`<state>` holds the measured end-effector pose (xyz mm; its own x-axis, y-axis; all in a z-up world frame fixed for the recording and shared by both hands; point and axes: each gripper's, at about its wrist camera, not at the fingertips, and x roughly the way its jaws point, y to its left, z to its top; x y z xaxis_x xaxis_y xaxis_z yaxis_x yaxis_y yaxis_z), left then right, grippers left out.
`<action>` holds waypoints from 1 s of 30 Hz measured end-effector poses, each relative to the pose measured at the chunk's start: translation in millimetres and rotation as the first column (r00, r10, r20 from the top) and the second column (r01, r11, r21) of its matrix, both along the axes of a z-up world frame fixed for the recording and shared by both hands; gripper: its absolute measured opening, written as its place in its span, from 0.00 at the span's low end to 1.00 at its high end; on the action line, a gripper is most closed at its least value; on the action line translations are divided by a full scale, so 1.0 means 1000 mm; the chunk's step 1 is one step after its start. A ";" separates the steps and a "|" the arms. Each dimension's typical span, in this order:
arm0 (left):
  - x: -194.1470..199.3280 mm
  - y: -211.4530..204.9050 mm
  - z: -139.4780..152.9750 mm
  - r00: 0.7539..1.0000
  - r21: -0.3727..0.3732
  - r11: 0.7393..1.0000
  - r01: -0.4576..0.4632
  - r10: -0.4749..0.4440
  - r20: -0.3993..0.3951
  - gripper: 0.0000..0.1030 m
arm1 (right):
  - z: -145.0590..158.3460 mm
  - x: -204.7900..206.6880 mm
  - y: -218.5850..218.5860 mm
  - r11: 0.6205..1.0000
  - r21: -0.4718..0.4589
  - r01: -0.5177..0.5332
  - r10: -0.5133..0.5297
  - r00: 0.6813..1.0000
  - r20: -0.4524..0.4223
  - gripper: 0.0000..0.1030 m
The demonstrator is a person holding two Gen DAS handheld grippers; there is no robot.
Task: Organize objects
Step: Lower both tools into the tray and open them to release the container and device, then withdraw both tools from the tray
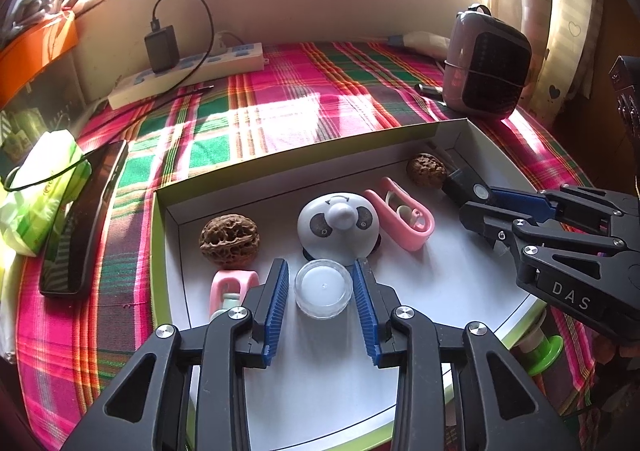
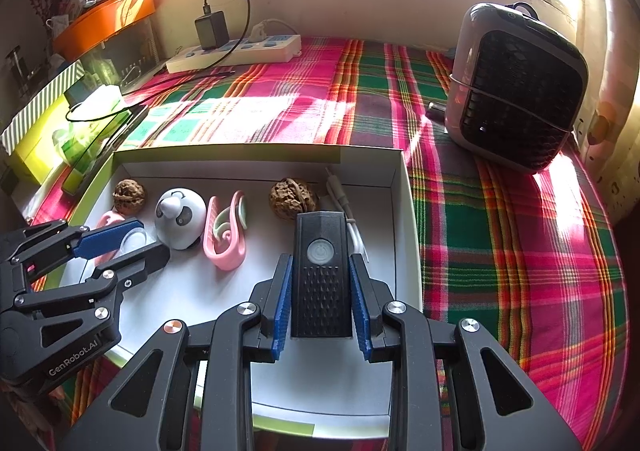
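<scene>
The left gripper [image 1: 323, 287] is reaching into the shallow white box [image 1: 400, 147] that is sitting on the plaid cloth [image 1: 280, 91], and its blue pads [image 1: 278, 291] are bracketing a small round clear jar [image 1: 323, 288]; they are lying right against its sides, so the claw is looking clamped on the jar. The jar is resting on the box floor at the near middle, just in front of the panda-faced dome [image 1: 339, 228]. A walnut [image 1: 229, 240] is lying to the left of the dome, and a pink clip [image 1: 230, 289] is peeking out near the left finger. To the right of the dome a second pink clip [image 1: 404, 217] is lying on its side, and farther right, toward the far corner, a second walnut [image 1: 426, 169] is sitting. The right gripper [image 2: 320, 291] is working on the right side of the box and is gripping a black rectangular device [image 2: 319, 275] with a round power button, its pads pressing both long sides. That device is pointing toward the far wall of the box, just short of the far walnut, with a white cable [image 2: 344, 207] lying beside it. Beyond the box, a grey heater [image 1: 486, 63] is standing at the far right of the cloth, a white power strip [image 1: 188, 71] is lying far left, and a dark phone [image 1: 84, 219] is resting left of the box.
</scene>
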<state>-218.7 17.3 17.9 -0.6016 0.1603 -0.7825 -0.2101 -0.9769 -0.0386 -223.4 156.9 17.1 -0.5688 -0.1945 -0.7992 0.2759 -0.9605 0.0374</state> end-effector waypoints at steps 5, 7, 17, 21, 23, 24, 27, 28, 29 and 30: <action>0.001 0.001 0.000 1.000 0.008 1.000 0.003 -0.003 0.002 0.33 | 0.001 0.001 -0.001 1.000 -0.009 -0.001 0.001 1.000 -0.002 0.35; 0.002 0.001 0.000 1.000 0.007 1.000 0.003 -0.003 -0.001 0.34 | 0.001 0.003 -0.002 1.000 -0.012 -0.002 0.002 1.000 0.000 0.37; 0.011 -0.001 0.008 1.000 0.014 1.000 -0.006 0.006 -0.016 0.37 | 0.006 0.011 0.001 0.999 -0.030 0.015 -0.015 1.000 -0.017 0.44; 0.017 -0.002 0.012 1.000 0.019 1.000 -0.007 0.007 -0.025 0.37 | 0.009 0.019 0.000 0.999 -0.037 0.017 -0.018 0.999 -0.028 0.44; 0.020 -0.001 0.013 1.000 0.018 1.000 -0.007 0.007 -0.028 0.37 | 0.011 0.023 0.000 0.999 -0.044 0.022 -0.024 0.999 -0.034 0.44; 0.022 -0.002 0.014 1.000 0.018 1.000 -0.010 0.011 -0.030 0.37 | 0.012 0.025 0.001 0.998 -0.050 0.023 -0.025 0.999 -0.036 0.44; 0.028 -0.002 0.016 0.999 0.021 1.000 -0.009 0.010 -0.035 0.37 | 0.013 0.030 0.001 0.998 -0.059 0.027 -0.030 0.999 -0.039 0.44; 0.029 -0.002 0.016 0.999 0.021 1.000 -0.009 0.010 -0.036 0.37 | 0.014 0.032 0.001 0.998 -0.062 0.029 -0.032 0.999 -0.041 0.44; 0.031 -0.002 0.017 0.999 0.020 1.000 -0.009 0.010 -0.037 0.37 | 0.014 0.034 0.002 0.997 -0.065 0.032 -0.034 0.998 -0.043 0.44; 0.033 -0.002 0.018 0.999 0.019 1.000 -0.015 0.016 -0.040 0.37 | 0.014 0.036 0.002 0.997 -0.069 0.033 -0.036 0.998 -0.045 0.44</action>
